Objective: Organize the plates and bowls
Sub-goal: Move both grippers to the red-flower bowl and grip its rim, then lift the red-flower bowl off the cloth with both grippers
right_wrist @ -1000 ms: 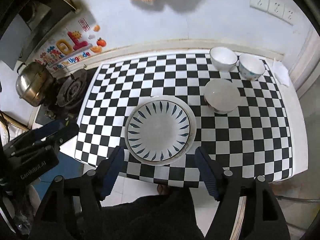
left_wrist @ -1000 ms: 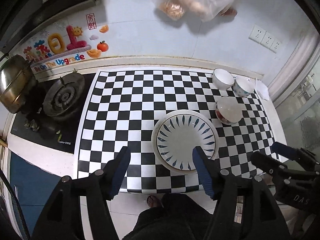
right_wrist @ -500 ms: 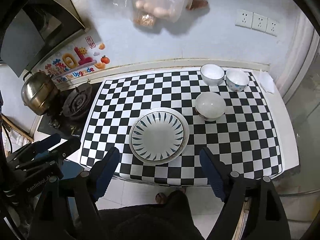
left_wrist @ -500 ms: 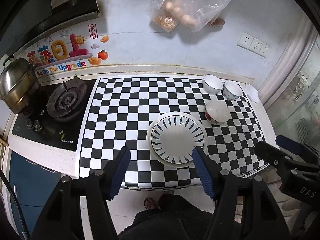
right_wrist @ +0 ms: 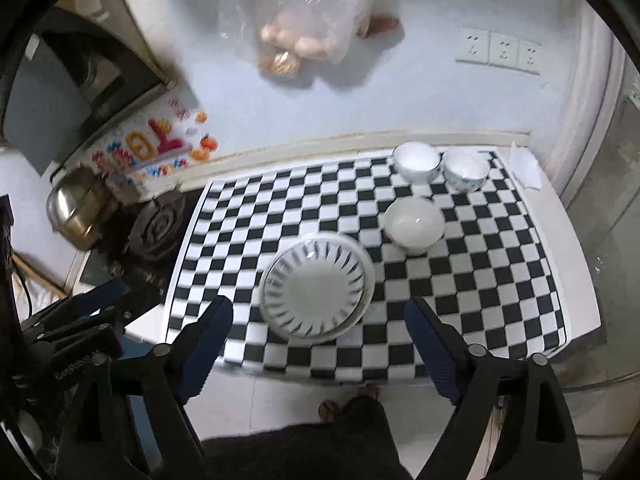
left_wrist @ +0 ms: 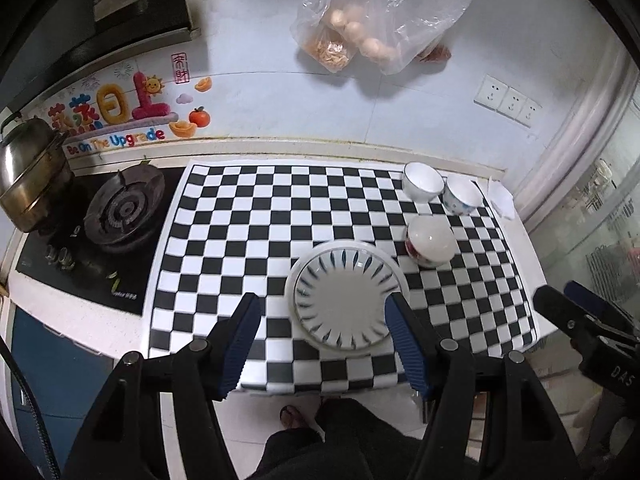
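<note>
Far left: steel pot on the stove edge, gas burner just right of it. Wall stickers behind both.

Checkered mat covers the counter right of the burner.

Left gripper: jaws wide, holding nothing, hanging over the near edge of the mat, well above the counter. Its blue pads frame the plate in the left wrist view without touching it.

Plate stack: blue-leaf patterned plate sitting on a larger white plate, near-centre of the mat, flat. In the right wrist view it reads as motion-blurred.

Red-patterned bowl just right and far of the plate stack, close to its rim; can't tell if they touch. Upright.

Two more bowls at the far right corner of the mat: white bowl and blue-patterned bowl, side by side, touching or nearly so. Both upright, apart from the red-patterned one.

Folded paper right of those bowls, at the mat's edge.

Right gripper: jaws wide, nothing between them, also over the near edge, above the counter. It shows at the right edge of the left wrist view too.

On the wall above: plastic bag with eggs hanging, wall sockets to its right.
</note>
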Motion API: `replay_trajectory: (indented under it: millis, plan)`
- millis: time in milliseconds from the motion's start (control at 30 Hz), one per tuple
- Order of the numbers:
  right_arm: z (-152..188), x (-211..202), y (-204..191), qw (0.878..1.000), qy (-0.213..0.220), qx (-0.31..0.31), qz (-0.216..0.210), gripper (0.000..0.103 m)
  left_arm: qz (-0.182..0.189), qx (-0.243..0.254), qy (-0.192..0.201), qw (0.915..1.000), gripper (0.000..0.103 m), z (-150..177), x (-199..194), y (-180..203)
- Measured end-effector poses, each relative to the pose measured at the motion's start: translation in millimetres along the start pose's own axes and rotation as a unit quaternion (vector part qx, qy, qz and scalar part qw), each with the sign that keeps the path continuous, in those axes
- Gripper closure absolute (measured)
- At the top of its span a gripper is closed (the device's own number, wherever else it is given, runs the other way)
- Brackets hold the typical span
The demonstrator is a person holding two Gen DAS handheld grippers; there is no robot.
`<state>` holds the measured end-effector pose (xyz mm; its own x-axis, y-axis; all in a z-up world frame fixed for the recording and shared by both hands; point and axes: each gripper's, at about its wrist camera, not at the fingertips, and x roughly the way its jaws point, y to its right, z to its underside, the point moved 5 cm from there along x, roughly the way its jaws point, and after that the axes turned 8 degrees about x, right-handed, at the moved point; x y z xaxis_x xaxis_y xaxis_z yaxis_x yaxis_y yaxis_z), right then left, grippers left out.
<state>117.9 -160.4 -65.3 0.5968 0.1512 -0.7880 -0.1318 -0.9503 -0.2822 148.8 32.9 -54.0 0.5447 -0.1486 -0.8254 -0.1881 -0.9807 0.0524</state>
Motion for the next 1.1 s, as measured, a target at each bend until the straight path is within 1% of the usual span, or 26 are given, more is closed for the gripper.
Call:
replay_trajectory:
  millis: [67, 100, 200, 233, 300, 400, 467, 500, 567, 600, 700, 767, 800, 867, 1000, 1033, 1067, 1100]
  plan:
    - [-12, 8, 21, 1.000, 0.009, 0.010, 0.018, 0.010, 0.001, -0.004, -0.003, 1.0000, 0.041, -11, 17, 1]
    - [-18, 15, 36, 0.999, 0.005, 0.023, 0.024, 0.010, 0.004, -0.005, -0.010, 0.9999, 0.041, -18, 30, 4]
    - [-35, 41, 75, 0.997, -0.022, 0.067, 0.020, 0.010, 0.020, -0.006, -0.040, 0.9990, 0.041, -37, 75, 19]
    - [-42, 55, 91, 0.996, -0.035, 0.083, 0.018, 0.010, 0.030, -0.006, -0.051, 0.9983, 0.041, -40, 87, 24]
    - [-53, 83, 119, 0.993, -0.058, 0.103, 0.015, 0.010, 0.048, -0.008, -0.082, 0.9955, 0.041, -48, 124, 40]
    - [-71, 134, 164, 0.987, -0.085, 0.139, 0.003, 0.010, 0.076, -0.011, -0.141, 0.9871, 0.041, -53, 185, 67]
    - [-80, 162, 182, 0.983, -0.100, 0.155, -0.013, 0.012, 0.086, -0.011, -0.174, 0.9810, 0.041, -59, 224, 83]
    - [-86, 182, 192, 0.981, -0.113, 0.155, -0.019, 0.013, 0.086, -0.014, -0.190, 0.9780, 0.041, -62, 245, 91]
    - [-92, 211, 203, 0.980, -0.133, 0.146, -0.009, 0.014, 0.084, -0.017, -0.213, 0.9732, 0.041, -67, 281, 102]
    - [-96, 229, 208, 0.979, -0.147, 0.142, -0.010, 0.015, 0.084, -0.021, -0.226, 0.9701, 0.041, -68, 299, 107]
    - [-101, 273, 220, 0.973, -0.187, 0.134, -0.017, 0.024, 0.081, -0.025, -0.253, 0.9638, 0.041, -70, 334, 116]
    - [-103, 299, 226, 0.969, -0.209, 0.128, -0.020, 0.036, 0.078, -0.025, -0.267, 0.9602, 0.041, -69, 351, 120]
    - [-104, 310, 229, 0.968, -0.217, 0.125, -0.022, 0.038, 0.077, -0.026, -0.275, 0.9580, 0.041, -69, 359, 122]
    - [-106, 327, 232, 0.966, -0.229, 0.119, -0.026, 0.046, 0.077, -0.028, -0.286, 0.9549, 0.043, -67, 372, 124]
    - [-111, 352, 238, 0.962, -0.248, 0.112, -0.030, 0.056, 0.082, -0.033, -0.302, 0.9491, 0.043, -65, 390, 129]
    - [-112, 357, 238, 0.960, -0.253, 0.112, -0.034, 0.060, 0.083, -0.033, -0.305, 0.9483, 0.044, -65, 394, 130]
    - [-113, 361, 238, 0.959, -0.258, 0.112, -0.037, 0.063, 0.086, -0.034, -0.310, 0.9464, 0.053, -64, 397, 132]
    - [-113, 367, 237, 0.957, -0.266, 0.110, -0.040, 0.064, 0.087, -0.034, -0.315, 0.9446, 0.067, -62, 400, 133]
